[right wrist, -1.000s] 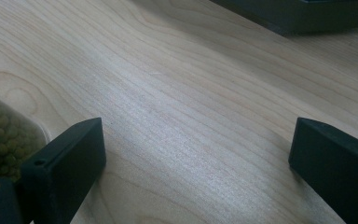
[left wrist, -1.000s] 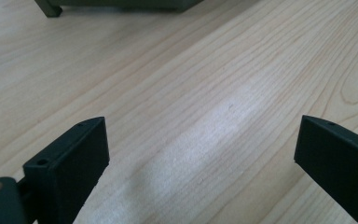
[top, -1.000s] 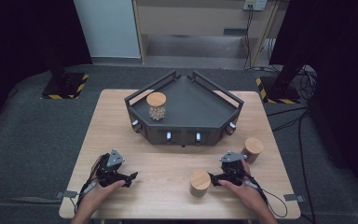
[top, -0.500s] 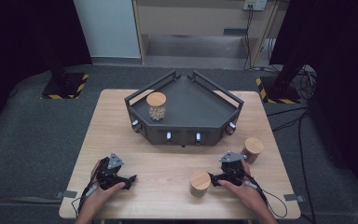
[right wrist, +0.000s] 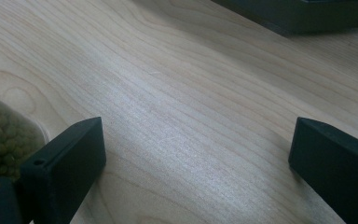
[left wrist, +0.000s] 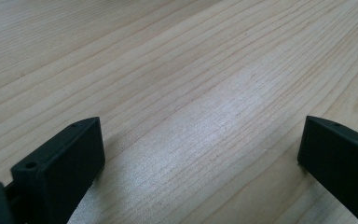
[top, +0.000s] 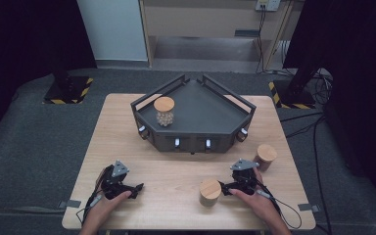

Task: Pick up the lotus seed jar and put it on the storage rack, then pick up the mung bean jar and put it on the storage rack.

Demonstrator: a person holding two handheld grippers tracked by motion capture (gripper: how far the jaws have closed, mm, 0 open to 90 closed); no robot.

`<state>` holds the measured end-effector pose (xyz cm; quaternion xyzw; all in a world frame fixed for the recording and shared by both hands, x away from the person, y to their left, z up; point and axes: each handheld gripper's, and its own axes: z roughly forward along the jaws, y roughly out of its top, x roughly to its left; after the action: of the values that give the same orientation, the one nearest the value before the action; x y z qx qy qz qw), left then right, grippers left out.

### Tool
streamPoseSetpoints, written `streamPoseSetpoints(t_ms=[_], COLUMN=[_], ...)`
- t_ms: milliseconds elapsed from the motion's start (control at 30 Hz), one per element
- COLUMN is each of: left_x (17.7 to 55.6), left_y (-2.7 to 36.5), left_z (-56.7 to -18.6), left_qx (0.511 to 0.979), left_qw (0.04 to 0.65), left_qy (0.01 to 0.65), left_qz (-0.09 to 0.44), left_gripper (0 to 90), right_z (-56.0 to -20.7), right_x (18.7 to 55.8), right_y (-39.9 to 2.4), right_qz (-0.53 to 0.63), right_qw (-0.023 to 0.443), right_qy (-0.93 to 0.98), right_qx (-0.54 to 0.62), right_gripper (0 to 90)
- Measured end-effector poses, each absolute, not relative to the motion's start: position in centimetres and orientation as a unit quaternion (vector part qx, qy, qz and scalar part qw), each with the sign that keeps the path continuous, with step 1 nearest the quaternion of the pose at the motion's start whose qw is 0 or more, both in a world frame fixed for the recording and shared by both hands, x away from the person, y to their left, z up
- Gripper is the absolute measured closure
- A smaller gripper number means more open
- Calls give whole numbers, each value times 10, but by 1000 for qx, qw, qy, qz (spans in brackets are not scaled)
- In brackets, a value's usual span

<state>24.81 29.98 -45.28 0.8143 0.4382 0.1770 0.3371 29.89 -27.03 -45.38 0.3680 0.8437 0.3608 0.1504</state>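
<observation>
Standing just left of my right gripper [top: 227, 188], the nearest jar [top: 210, 191] of green beans rests on the table [top: 176, 166]; those jaws gape wide around bare wood; my left gripper [top: 134, 188] has just finished opening, nothing between its jaws; another jar [top: 265, 156] stands just beyond my right hand; a third [top: 164, 110] sits in the dark tray [top: 215, 112].

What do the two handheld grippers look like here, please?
Both the left gripper and the right gripper are black, each topped with a grey three-cornered plate and trailing a thin cable. In the gripper views, each has two blocky matte-black jaws with small round holes. No sleeves show on the forearms.
</observation>
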Motion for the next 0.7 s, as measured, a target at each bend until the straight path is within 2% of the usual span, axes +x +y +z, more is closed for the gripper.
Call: streamPoseSetpoints(t_ms=[333,700], left_x=[248,248], left_y=[298,298], left_z=[-453,-453], left_qx=[812,812], left_qw=[336,336], left_qy=[443,443], left_qz=[179,179], left_gripper=[0,0], right_z=[-450,-429], right_x=[295,280], right_y=[-280,-290], right_qz=[381,396], right_qw=[145,155], right_qy=[829,827], right_qx=[384,369], right_gripper=[58,58])
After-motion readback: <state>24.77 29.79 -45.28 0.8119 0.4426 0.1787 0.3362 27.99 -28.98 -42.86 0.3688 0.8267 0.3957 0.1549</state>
